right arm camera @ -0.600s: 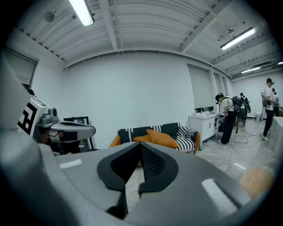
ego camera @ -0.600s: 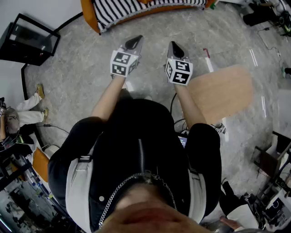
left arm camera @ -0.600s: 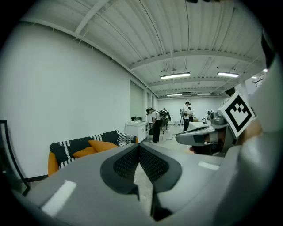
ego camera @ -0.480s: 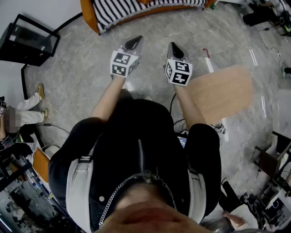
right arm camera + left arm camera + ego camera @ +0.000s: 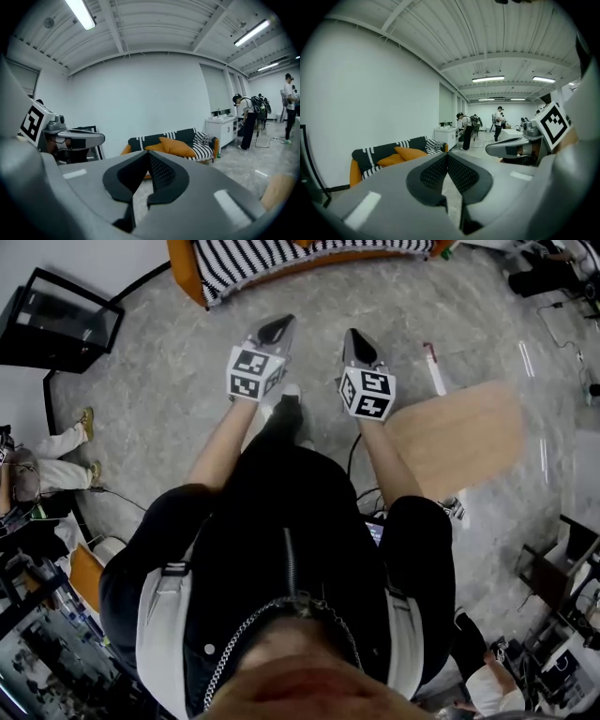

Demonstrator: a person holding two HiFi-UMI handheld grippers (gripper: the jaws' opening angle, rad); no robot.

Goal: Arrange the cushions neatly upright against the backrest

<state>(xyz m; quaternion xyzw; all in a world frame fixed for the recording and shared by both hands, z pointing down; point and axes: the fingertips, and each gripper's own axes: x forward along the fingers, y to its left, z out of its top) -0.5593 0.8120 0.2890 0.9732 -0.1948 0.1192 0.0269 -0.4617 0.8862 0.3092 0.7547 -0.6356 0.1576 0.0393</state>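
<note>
Evidently this is the approach: left gripper (image 5: pixel 275 330) and right gripper (image 5: pixel 357 339) are closed, empty, sofa (image 5: pixel 272 261) well ahead; next needs stepping closer, opening around an orange cushion (image 5: pixel 176 147).

Head view chops the sofa (image 5: pixel 253 259) off at 12 o'clock (cushions (image 5: pixel 176 146) out of frame there), person (image 5: pixel 52 482) at 9 o'clock cropped too.

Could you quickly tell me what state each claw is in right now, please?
Left claw: closed, holding nothing.
Right claw: closed, holding nothing.
</note>
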